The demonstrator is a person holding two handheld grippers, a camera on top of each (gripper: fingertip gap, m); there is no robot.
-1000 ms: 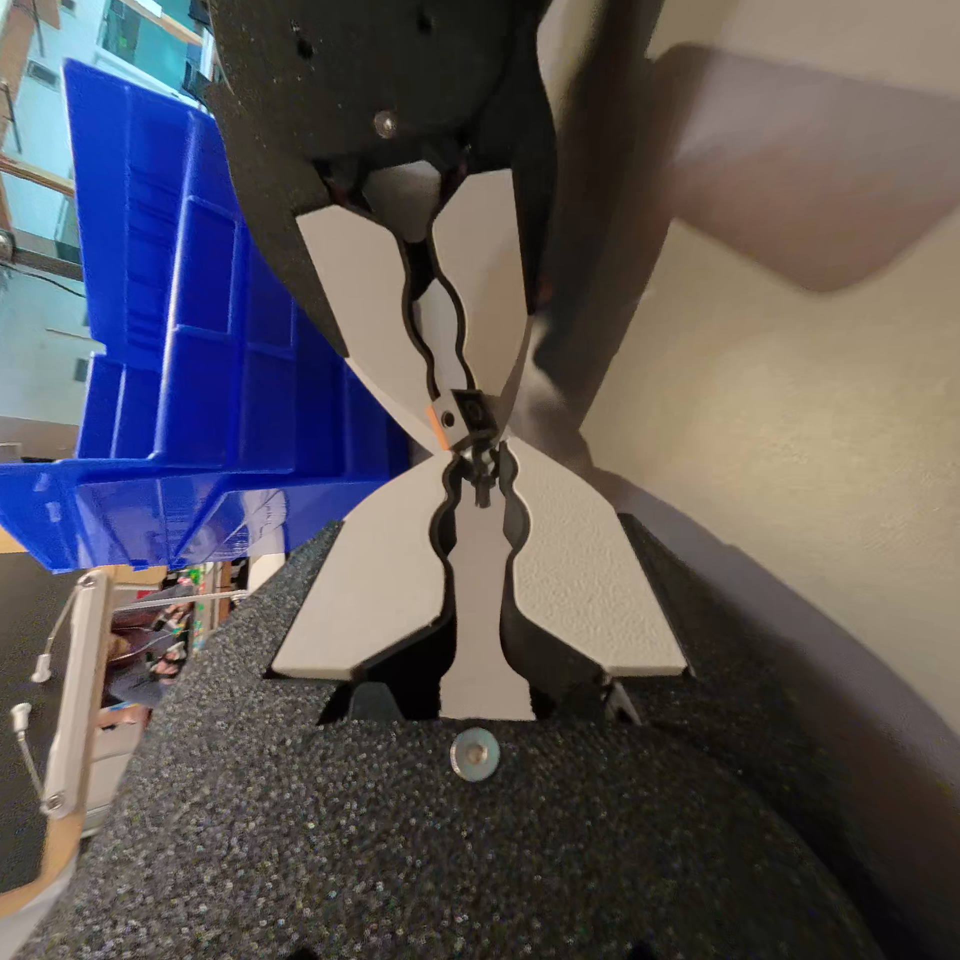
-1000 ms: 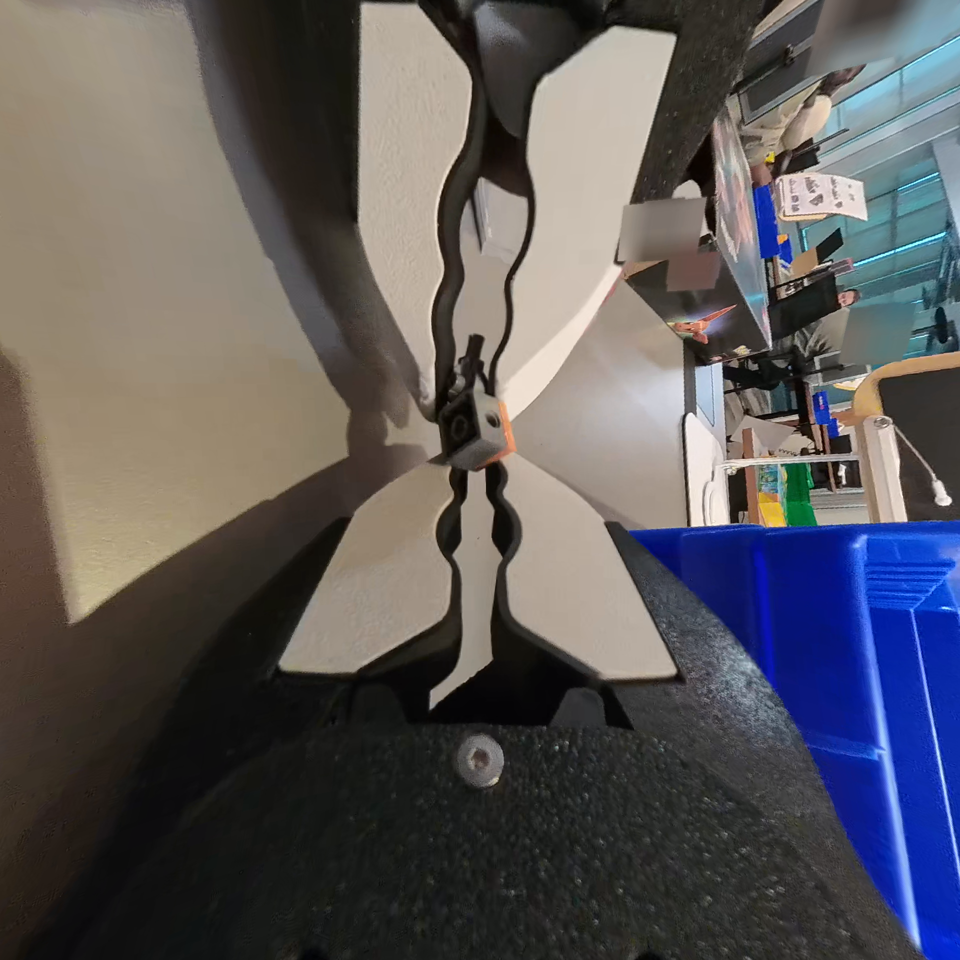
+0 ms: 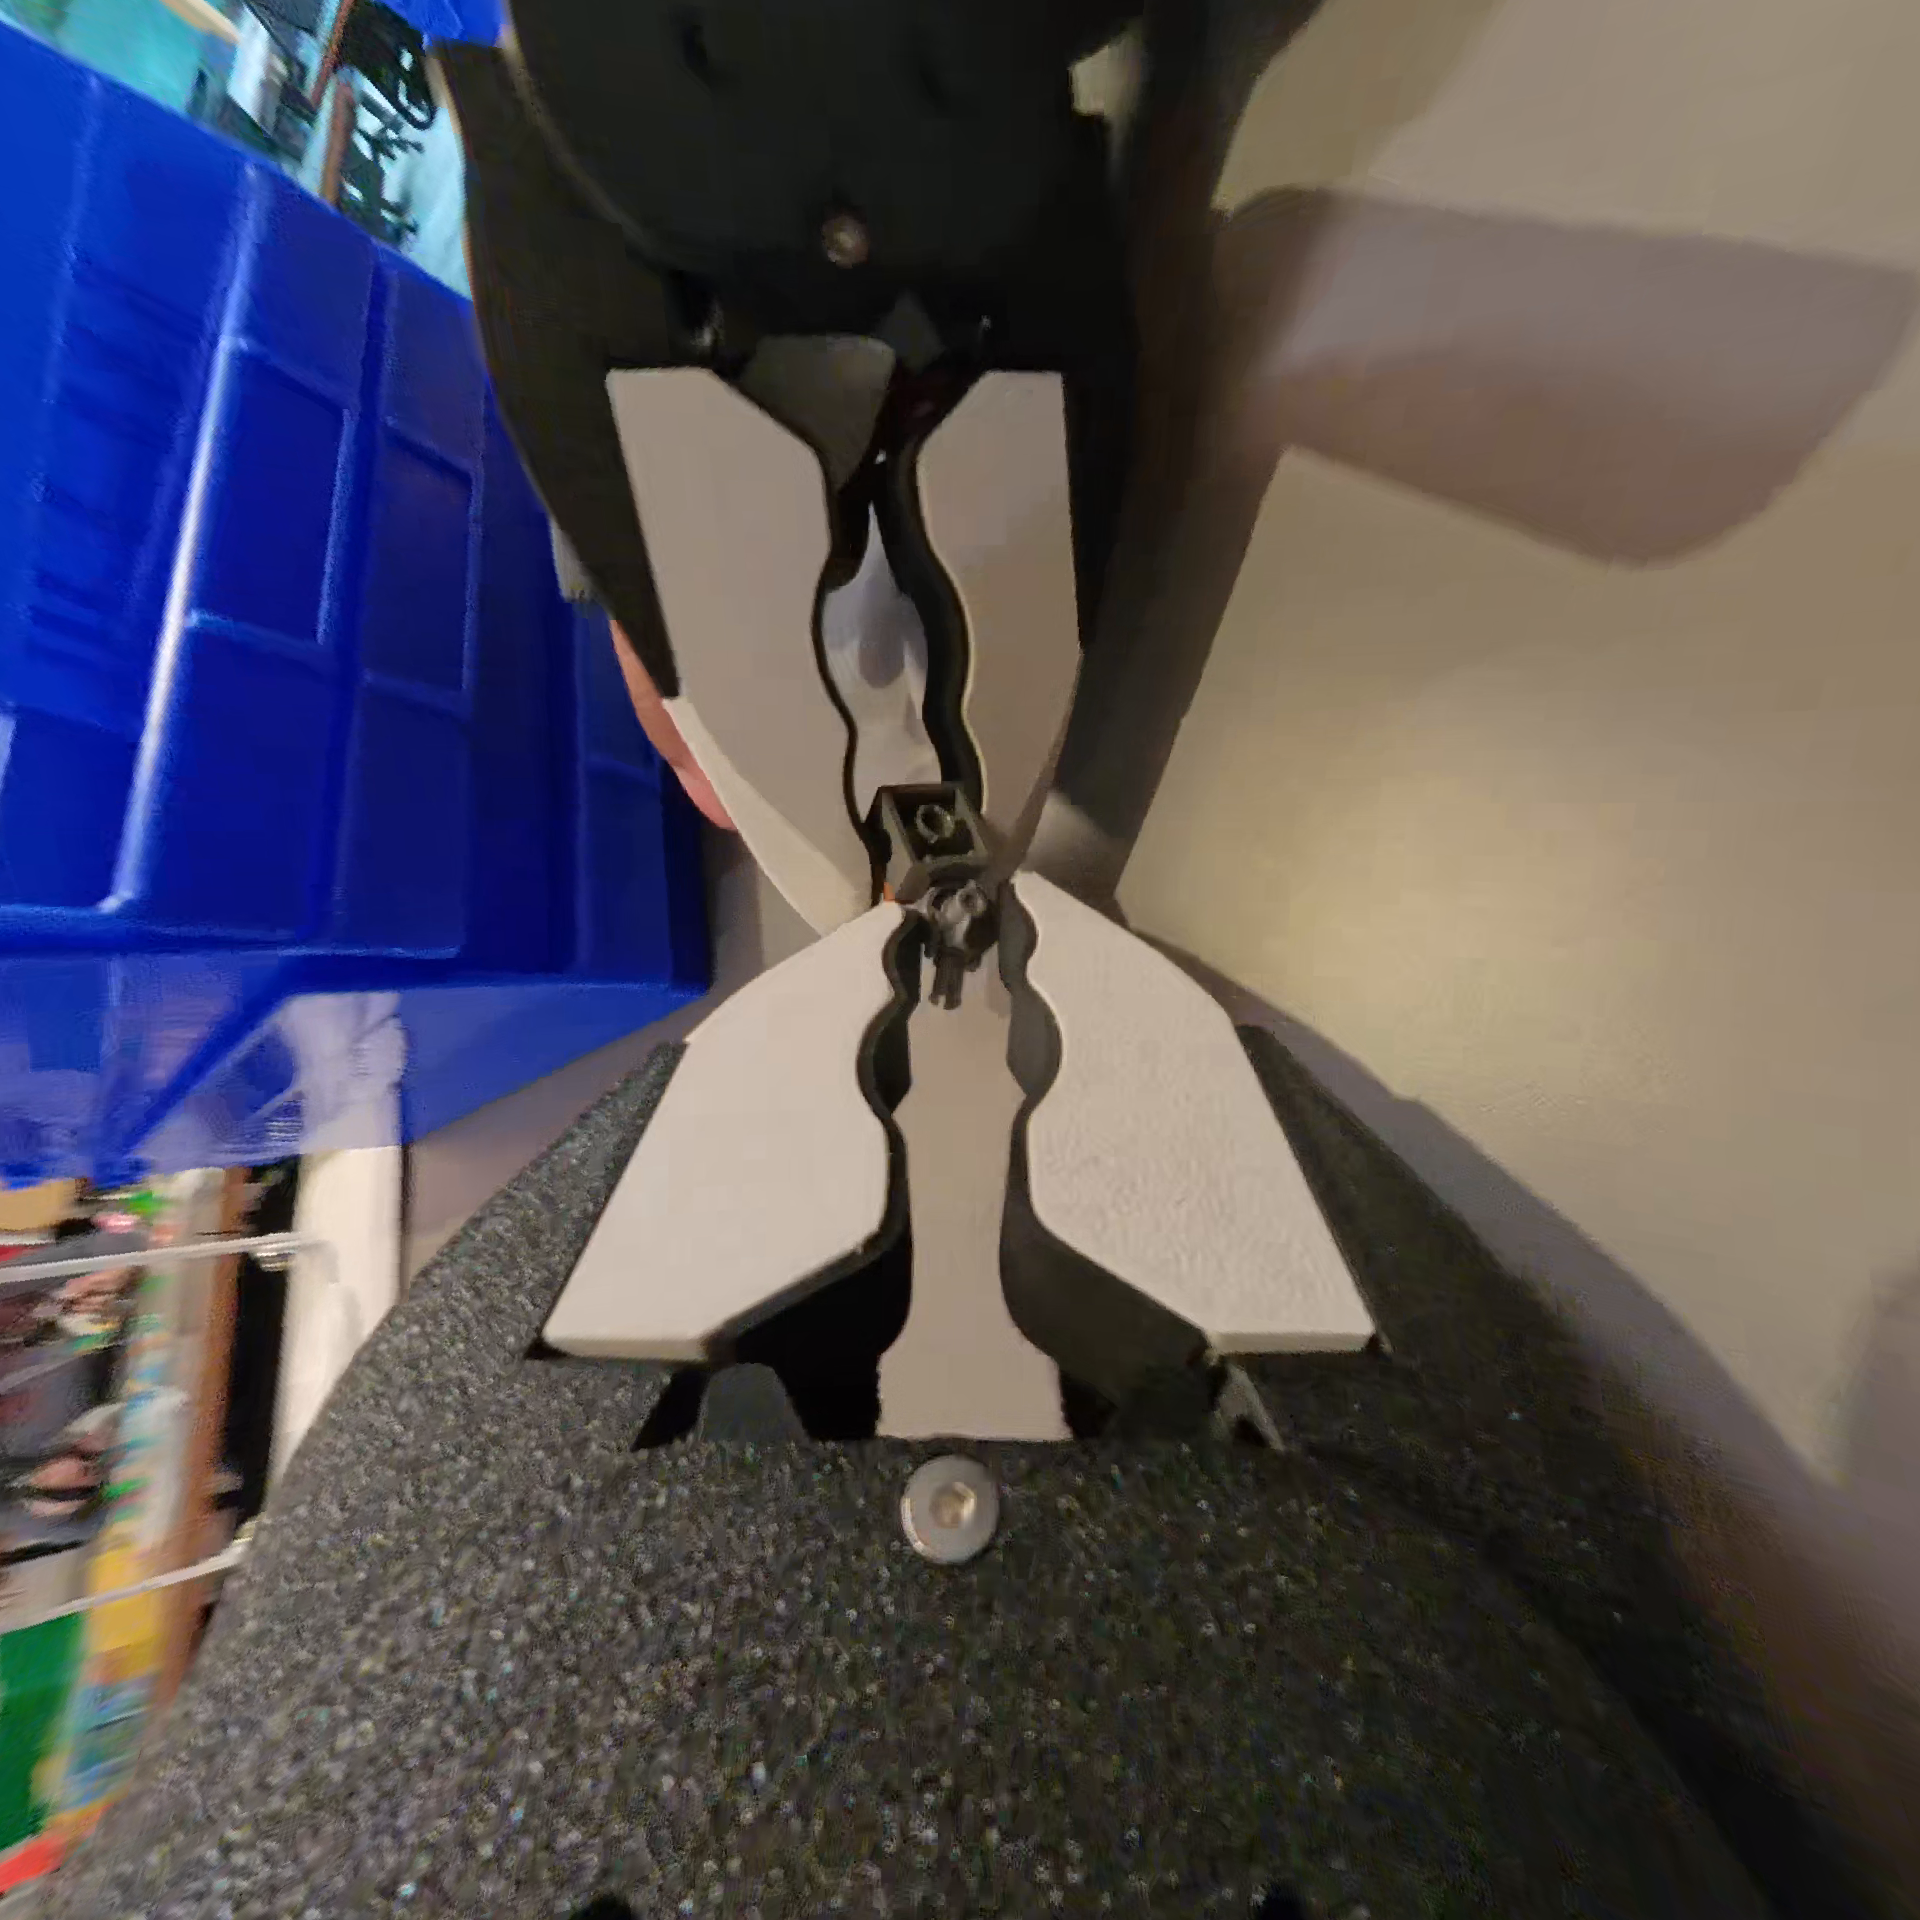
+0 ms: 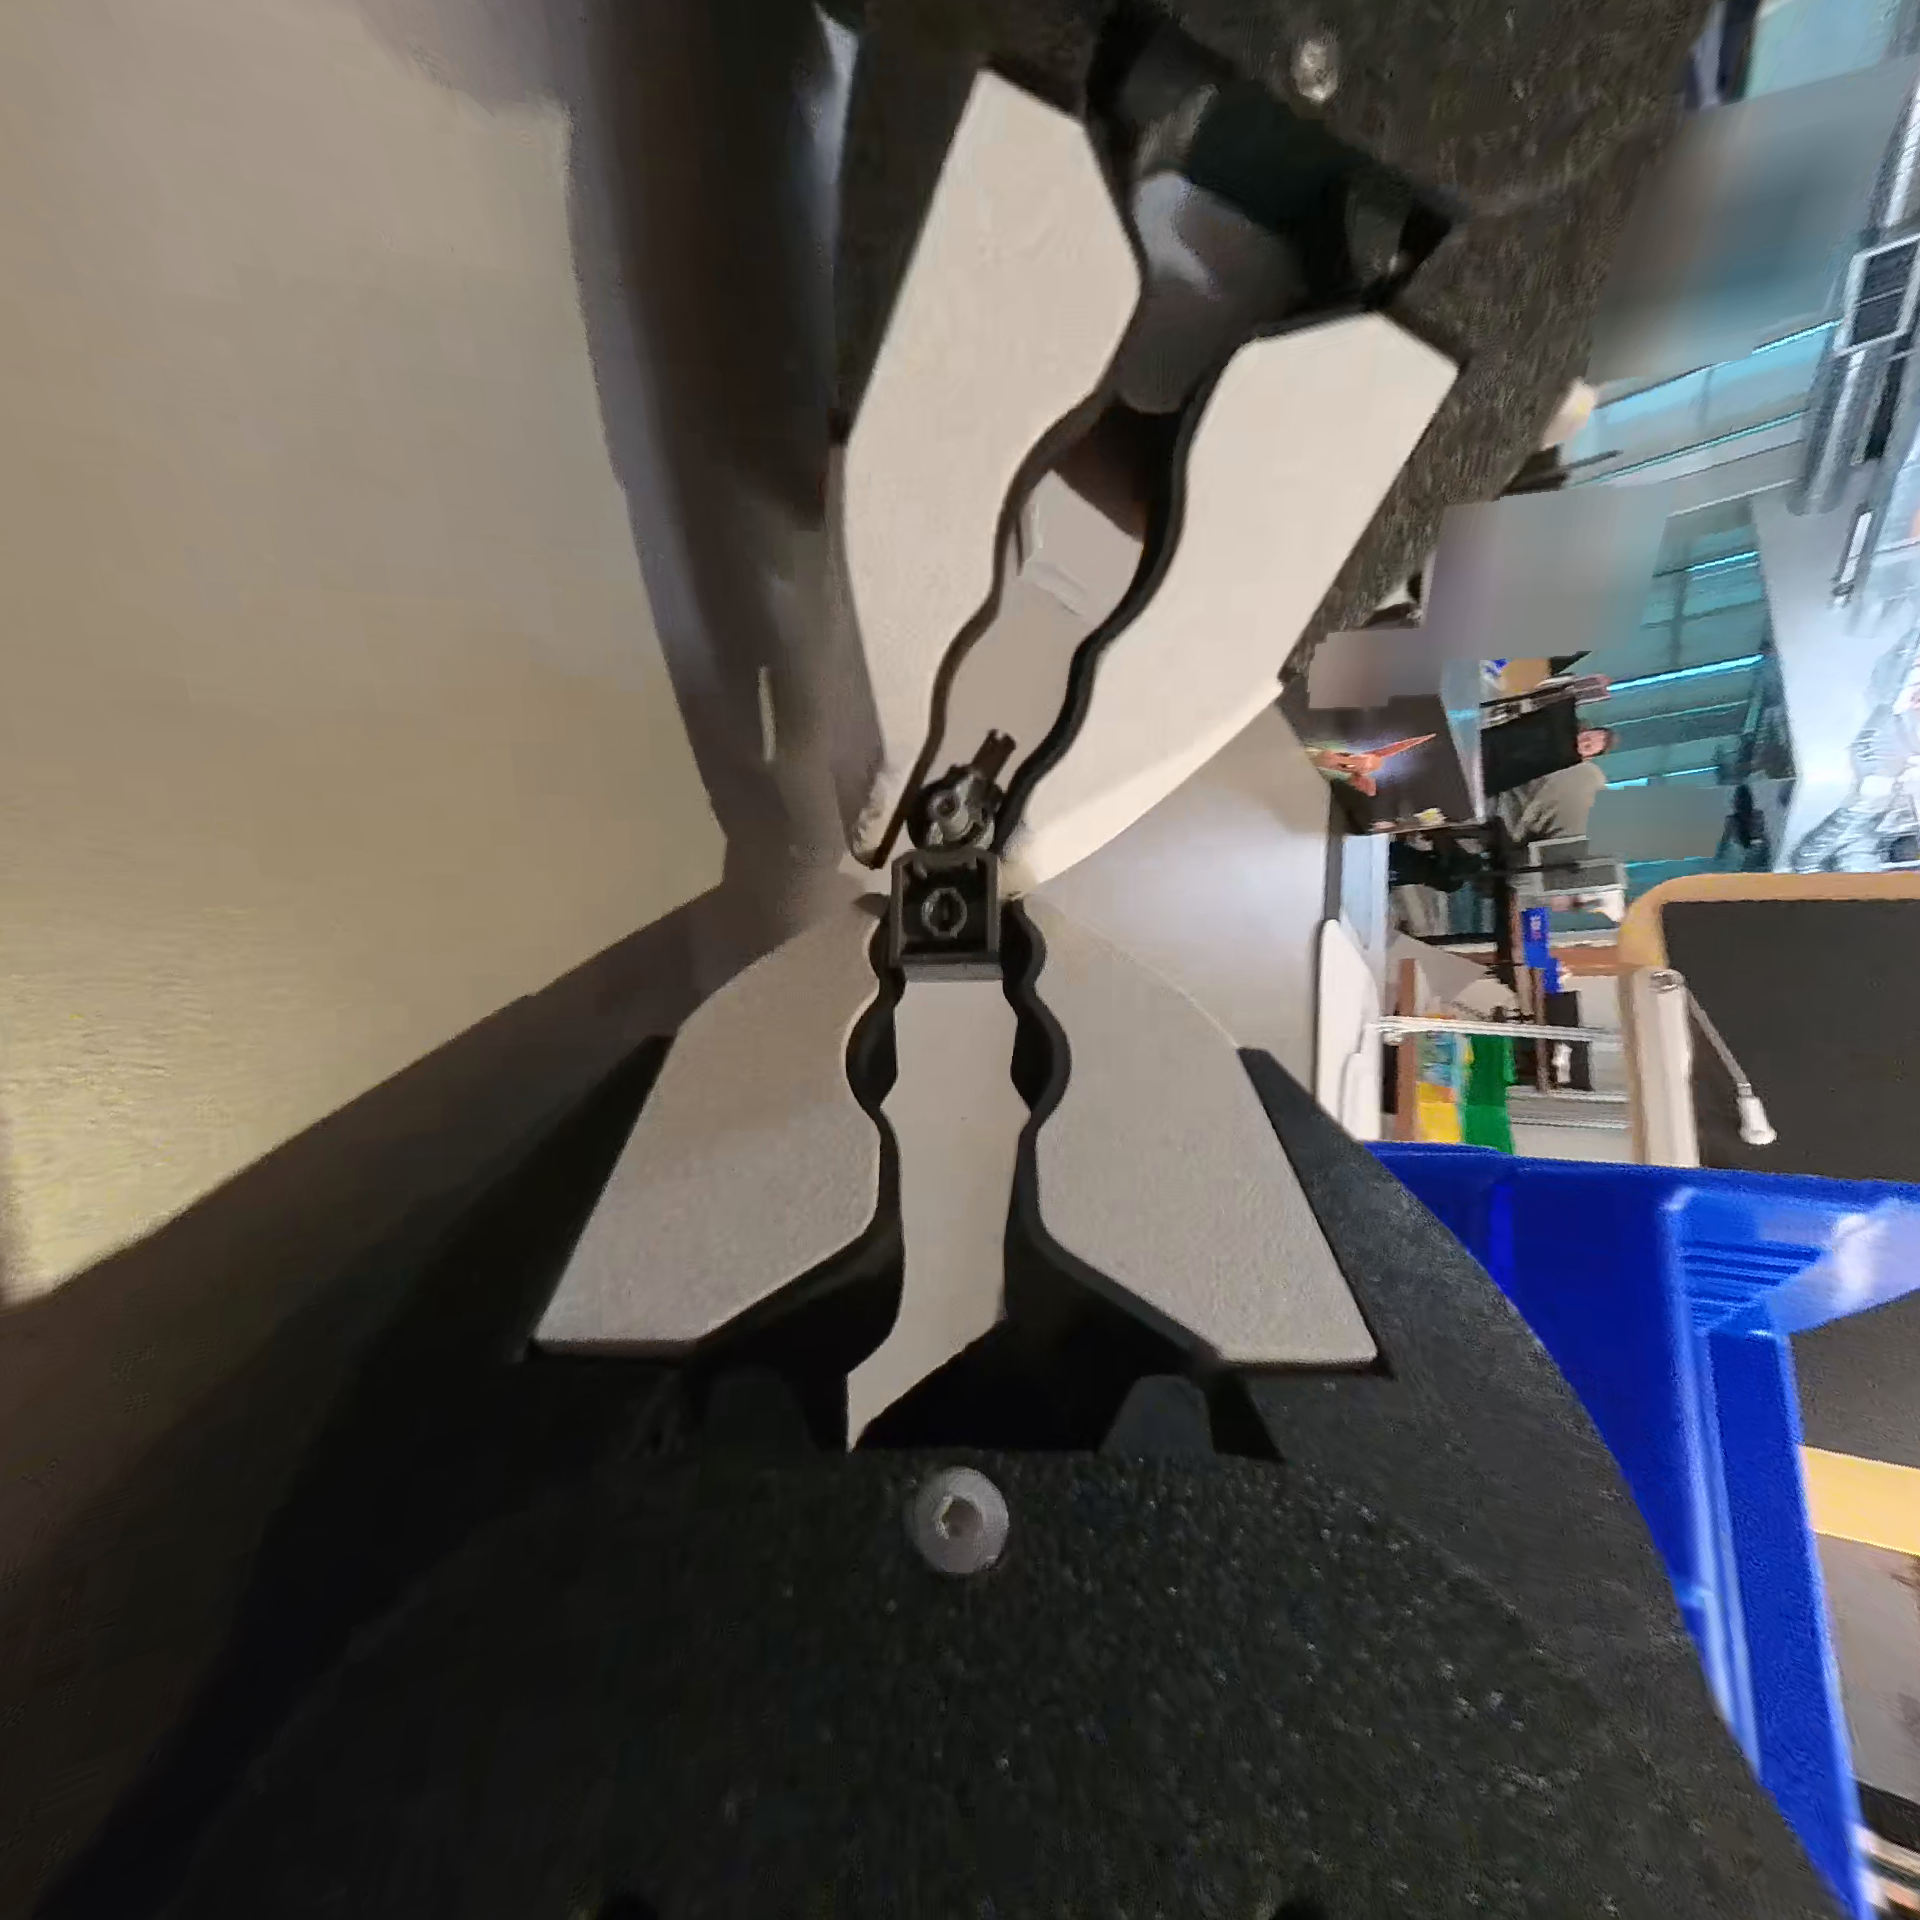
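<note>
You are pinching one small black pin in your left gripper and one dark grey block in your right gripper, tip to tip. One blue bin is sitting at nine o'clock of the left gripper, a pale wall at three.

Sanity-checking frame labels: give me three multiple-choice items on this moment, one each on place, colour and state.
1. In the left wrist view, the blue bin lies:
A) left of both grippers
B) right of them
C) between the jaws

2. The small square brick in the right gripper is:
A) white
B) black
C) green

3. The left gripper is:
A) wide open and empty
B) shut on a small black pin
C) out of view

Answers:
1 A: the bin fills the picture's left side.
2 B: its holed face is dark throughout.
3 B: the jaws pinch the pin at their tips.
</note>
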